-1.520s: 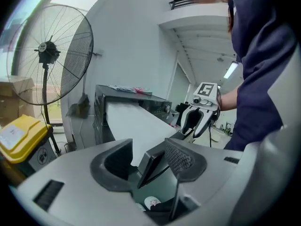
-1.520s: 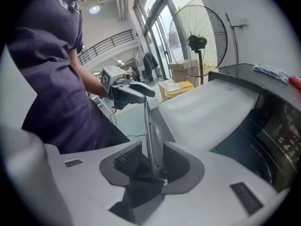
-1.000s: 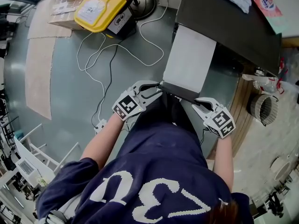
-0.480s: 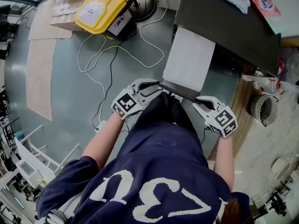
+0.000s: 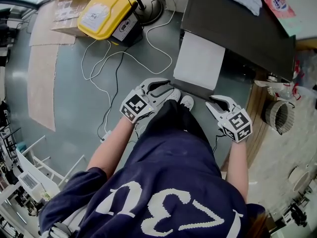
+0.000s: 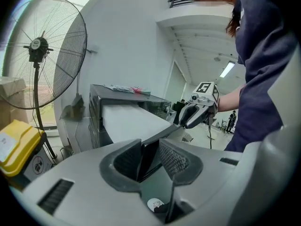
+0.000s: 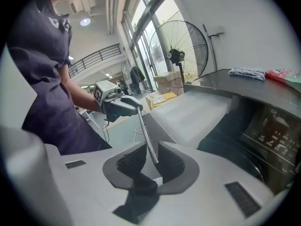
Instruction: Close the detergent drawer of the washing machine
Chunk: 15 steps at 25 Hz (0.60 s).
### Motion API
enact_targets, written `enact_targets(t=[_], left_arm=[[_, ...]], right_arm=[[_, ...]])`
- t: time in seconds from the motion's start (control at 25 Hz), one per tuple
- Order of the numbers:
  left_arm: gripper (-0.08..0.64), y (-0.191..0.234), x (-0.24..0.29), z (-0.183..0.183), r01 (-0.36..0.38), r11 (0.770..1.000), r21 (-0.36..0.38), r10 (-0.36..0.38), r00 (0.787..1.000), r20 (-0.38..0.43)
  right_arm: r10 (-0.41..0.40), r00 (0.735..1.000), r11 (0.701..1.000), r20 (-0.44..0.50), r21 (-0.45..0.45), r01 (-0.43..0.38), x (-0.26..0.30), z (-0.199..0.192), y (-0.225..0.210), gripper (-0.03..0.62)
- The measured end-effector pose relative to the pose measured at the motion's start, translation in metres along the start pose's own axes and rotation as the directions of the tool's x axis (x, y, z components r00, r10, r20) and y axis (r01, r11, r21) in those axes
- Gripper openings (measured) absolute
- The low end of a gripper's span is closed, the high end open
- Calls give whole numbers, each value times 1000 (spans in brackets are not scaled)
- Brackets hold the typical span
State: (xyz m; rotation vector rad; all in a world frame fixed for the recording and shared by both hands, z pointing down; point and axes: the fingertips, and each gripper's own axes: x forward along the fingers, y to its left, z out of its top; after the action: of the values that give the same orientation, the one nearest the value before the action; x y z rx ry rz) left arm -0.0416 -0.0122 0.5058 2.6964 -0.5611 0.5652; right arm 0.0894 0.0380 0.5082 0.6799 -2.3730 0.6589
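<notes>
Grey pads of the left claw [image 5: 167, 87] are being pressed on the dark front lip of the detergent drawer [image 5: 199, 61], while the right claw [image 5: 212, 102] is being opened, the lip lying loose between its jaws. Beyond, the white drawer is being held well out of the washing machine [image 5: 237, 24]. Pushed from one corner only, it could be skewed and jammed.

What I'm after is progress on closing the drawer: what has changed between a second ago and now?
The drawer has slid a little further into the washing machine; the left tongs and right tongs moved with its front edge toward the machine. The right tongs are opening, with that edge between them. The left tongs stay clamped on it; the yellow box and cables lie as before.
</notes>
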Motion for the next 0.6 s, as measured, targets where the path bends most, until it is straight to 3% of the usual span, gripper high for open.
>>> enact_targets(t=[0.6], left_arm=[[141, 39, 27, 17, -45, 999, 7, 45, 999, -17]], right_arm=[[-64, 998, 998, 19, 17, 64, 15, 17, -42, 101]])
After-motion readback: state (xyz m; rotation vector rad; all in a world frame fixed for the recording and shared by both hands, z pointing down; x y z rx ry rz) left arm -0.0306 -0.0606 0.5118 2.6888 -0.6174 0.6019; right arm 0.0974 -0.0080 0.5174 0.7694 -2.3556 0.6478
